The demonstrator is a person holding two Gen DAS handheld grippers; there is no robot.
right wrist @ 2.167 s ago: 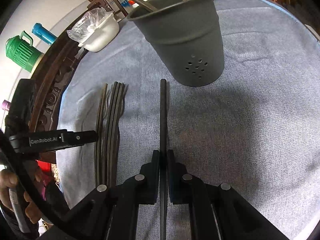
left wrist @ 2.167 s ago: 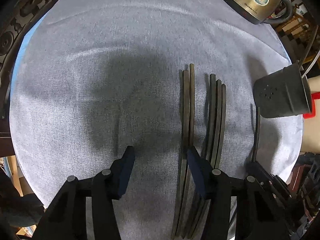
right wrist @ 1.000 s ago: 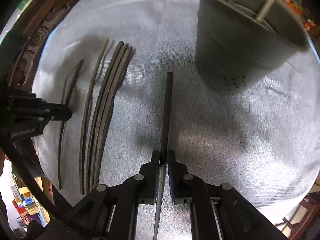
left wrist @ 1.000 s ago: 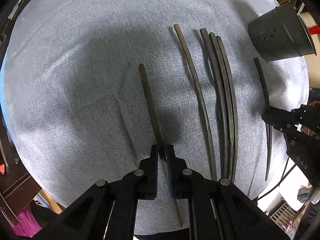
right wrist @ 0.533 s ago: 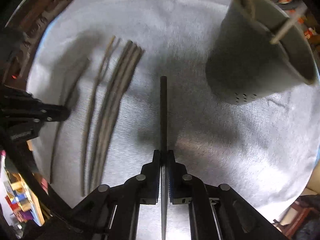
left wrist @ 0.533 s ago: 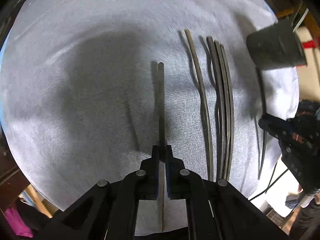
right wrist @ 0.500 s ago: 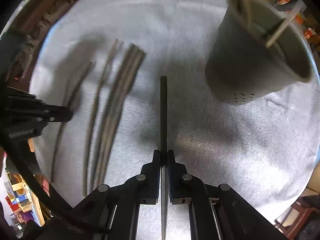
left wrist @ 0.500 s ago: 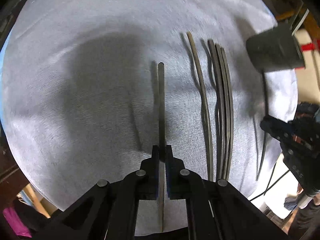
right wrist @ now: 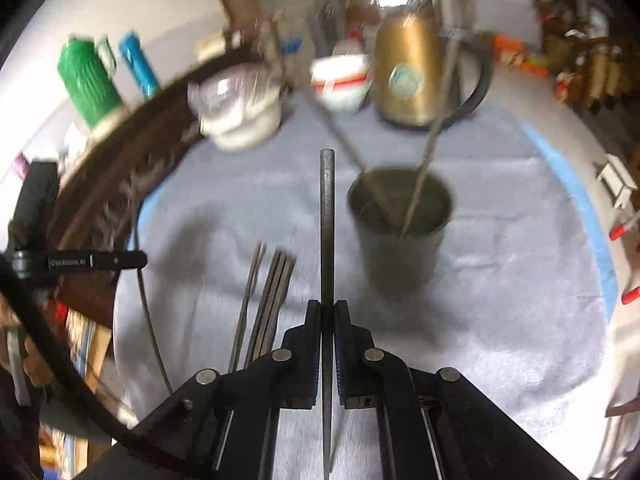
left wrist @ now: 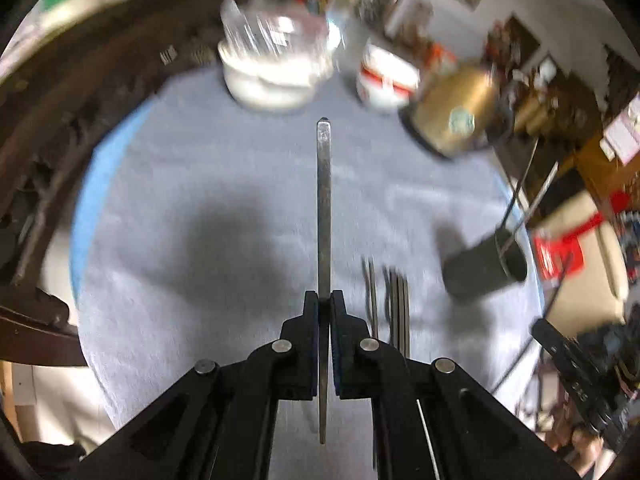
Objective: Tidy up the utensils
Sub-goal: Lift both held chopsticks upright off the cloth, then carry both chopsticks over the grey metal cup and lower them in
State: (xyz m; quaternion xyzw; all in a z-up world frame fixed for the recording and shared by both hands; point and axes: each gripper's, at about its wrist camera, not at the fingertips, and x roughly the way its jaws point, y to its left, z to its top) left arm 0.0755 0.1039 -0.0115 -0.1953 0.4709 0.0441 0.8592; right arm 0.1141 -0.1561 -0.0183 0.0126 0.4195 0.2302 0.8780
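Left tool [left wrist: 325, 308]: clamped tight on a chopstick [left wrist: 323, 208], held clear above the surface [left wrist: 160, 216]. Right tool [right wrist: 328, 316]: likewise pinched shut on a stick [right wrist: 327, 224], tip just left of the holder [right wrist: 400, 236]. Four loose sticks [right wrist: 268, 292] lying flat between the tools.

Advised: tip each stick nose-down over the holder's mouth, clear of the two utensils leaning inside, then release only once well within the rim. One tool at a time.

Against 0.5 s ago: both views now pitched up from the cloth; kettle [right wrist: 412, 76] and bowl [left wrist: 272, 76] now visible; heavy blur.
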